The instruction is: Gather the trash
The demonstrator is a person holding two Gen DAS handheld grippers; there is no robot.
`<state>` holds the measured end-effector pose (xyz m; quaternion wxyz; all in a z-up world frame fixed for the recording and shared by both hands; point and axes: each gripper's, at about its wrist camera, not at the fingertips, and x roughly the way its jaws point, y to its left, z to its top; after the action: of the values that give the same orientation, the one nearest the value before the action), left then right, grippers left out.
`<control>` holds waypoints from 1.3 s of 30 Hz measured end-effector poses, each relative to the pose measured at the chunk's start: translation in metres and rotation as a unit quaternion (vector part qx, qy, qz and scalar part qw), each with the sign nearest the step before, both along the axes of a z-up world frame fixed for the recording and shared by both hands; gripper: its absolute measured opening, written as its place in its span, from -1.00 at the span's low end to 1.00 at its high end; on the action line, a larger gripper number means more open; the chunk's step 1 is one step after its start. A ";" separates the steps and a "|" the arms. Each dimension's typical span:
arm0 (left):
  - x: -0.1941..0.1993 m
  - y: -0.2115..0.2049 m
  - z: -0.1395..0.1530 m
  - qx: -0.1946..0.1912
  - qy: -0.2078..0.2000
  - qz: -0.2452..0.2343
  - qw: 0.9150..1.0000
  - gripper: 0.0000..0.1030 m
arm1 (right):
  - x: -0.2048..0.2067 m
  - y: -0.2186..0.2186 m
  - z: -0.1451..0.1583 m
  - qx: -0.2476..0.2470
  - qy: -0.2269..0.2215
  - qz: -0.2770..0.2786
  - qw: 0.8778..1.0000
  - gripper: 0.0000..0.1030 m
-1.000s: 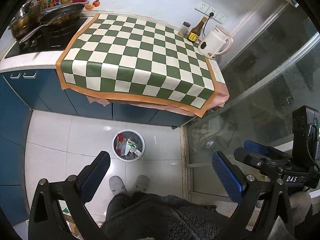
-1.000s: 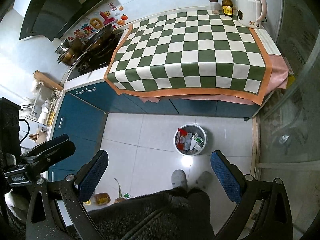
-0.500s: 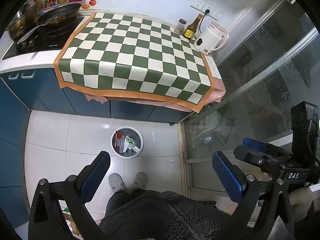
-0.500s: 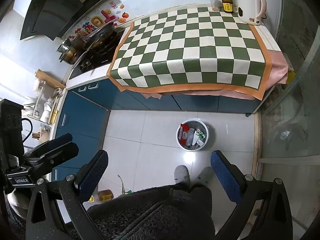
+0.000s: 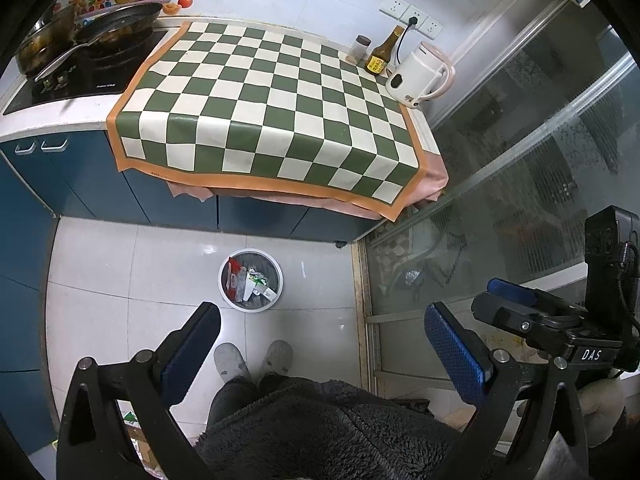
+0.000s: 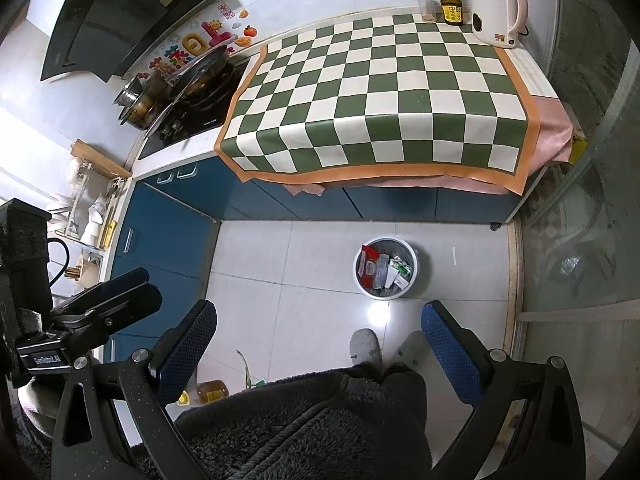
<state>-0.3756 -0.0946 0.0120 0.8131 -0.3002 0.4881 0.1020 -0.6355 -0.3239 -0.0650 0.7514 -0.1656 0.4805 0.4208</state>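
Observation:
A round white trash bin [image 5: 250,307] [image 6: 384,295] stands on the tiled floor below the counter. It holds a red wrapper [image 5: 232,276] [image 6: 368,265] and white and green packets. My left gripper [image 5: 322,320] hangs open high above the floor, with nothing between its blue pads. My right gripper [image 6: 319,316] is open and held at the same height, also with nothing in it. Each gripper shows at the edge of the other's view. A person's dark fleece top and grey slippers [image 6: 364,346] fill the bottom of both views.
A green-and-cream checkered cloth [image 5: 260,120] [image 6: 380,108] covers the counter. At its back right stand a white kettle [image 5: 420,76], a brown bottle [image 5: 380,54] and a jar [image 5: 358,48]. Pans [image 5: 100,32] sit on the stove at left. A glass door [image 5: 520,160] is at right. A small bottle [image 6: 212,390] lies on the floor.
Both views shifted a little between one second and half a second ago, then held still. Both grippers stay open with nothing in them.

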 end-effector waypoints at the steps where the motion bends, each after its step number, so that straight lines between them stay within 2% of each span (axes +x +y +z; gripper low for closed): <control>1: 0.000 -0.002 0.000 -0.001 -0.001 -0.002 1.000 1.00 | 0.000 -0.002 -0.001 0.000 0.001 -0.002 1.000 1.00; 10: 0.003 -0.008 0.002 -0.002 0.001 -0.009 1.000 1.00 | 0.001 -0.015 -0.005 0.002 0.005 -0.016 1.000 1.00; 39: 0.003 -0.005 0.008 -0.007 -0.006 -0.003 1.000 1.00 | -0.008 -0.012 0.000 0.009 0.006 -0.007 1.000 1.00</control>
<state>-0.3722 -0.0992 0.0203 0.8143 -0.3052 0.4846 0.0942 -0.6433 -0.3355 -0.0648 0.7531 -0.1530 0.4819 0.4211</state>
